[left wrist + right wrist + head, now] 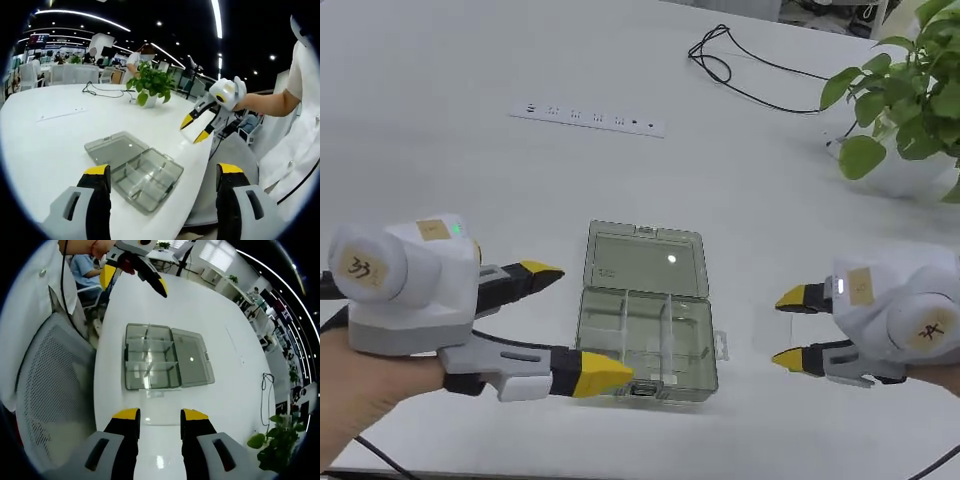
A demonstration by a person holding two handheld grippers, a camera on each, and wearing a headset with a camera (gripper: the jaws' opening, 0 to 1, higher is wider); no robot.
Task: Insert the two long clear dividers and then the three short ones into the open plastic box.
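Yellow-tipped left gripper (575, 320) wide and empty, right gripper (788, 328) half apart at a faint clear flat divider (770, 328), grip not discernible; grey-tinted open plastic box (645, 340) mid white bench (470, 180) looks part-partitioned, so next likely needs one remaining piece aligned to its slots.

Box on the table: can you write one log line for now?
box: open, dividers inside | left gripper: open, empty | right gripper: open, empty

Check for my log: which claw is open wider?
The left claw, by the box; its jaws gape far apart, while the right claw has a narrower gap.
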